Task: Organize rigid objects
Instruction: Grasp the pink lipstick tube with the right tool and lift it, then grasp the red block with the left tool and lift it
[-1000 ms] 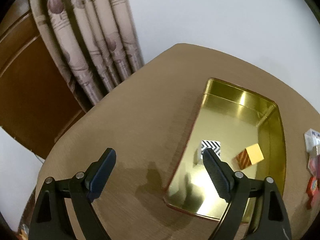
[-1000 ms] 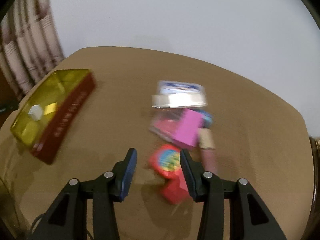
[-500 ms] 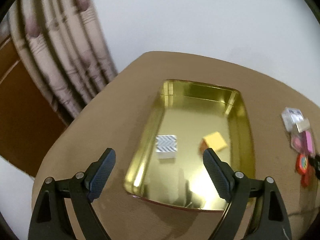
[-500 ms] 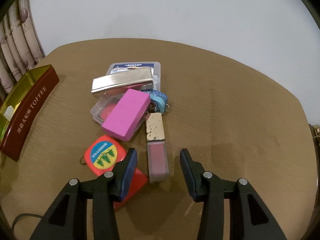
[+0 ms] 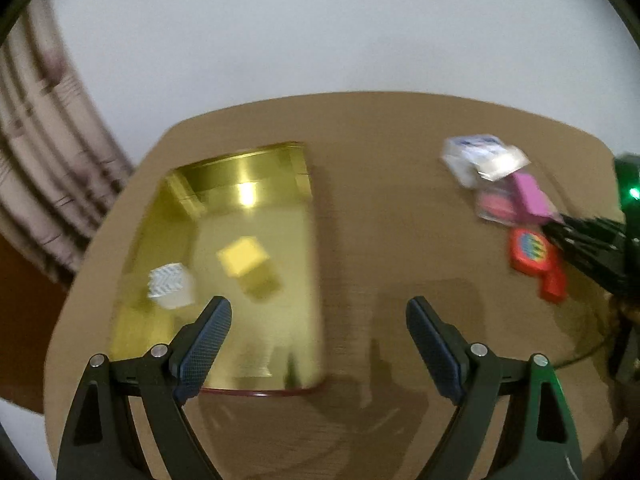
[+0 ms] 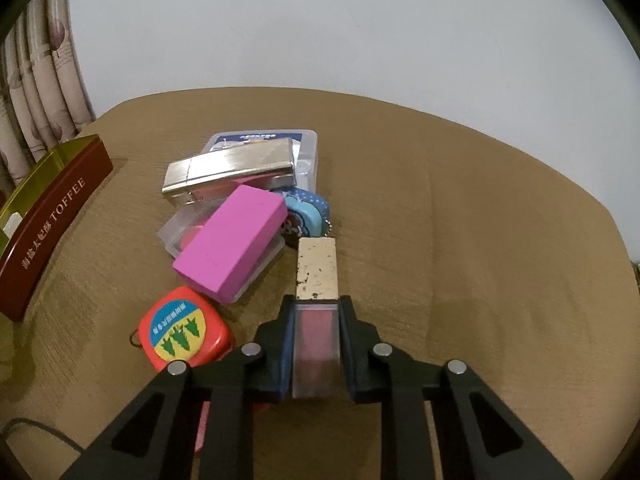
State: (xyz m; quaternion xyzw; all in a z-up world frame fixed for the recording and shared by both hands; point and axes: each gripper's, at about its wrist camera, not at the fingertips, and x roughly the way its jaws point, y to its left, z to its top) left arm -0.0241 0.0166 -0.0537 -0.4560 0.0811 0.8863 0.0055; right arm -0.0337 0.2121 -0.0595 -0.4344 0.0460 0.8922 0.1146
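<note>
The right gripper [image 6: 316,320] has just clenched on the pink lip gloss tube [image 6: 316,340] at the pile's near edge, well right of the gold tin [image 5: 240,240], while the left gripper [image 5: 316,332] hangs released over the tin's right rim and bare table [image 5: 380,200].

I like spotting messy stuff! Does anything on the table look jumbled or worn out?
Yes. The pink block leans crookedly on a clear box, with a silver case piled behind. The lip gloss in the right gripper has a gold cap with chipped, speckled paint.
</note>
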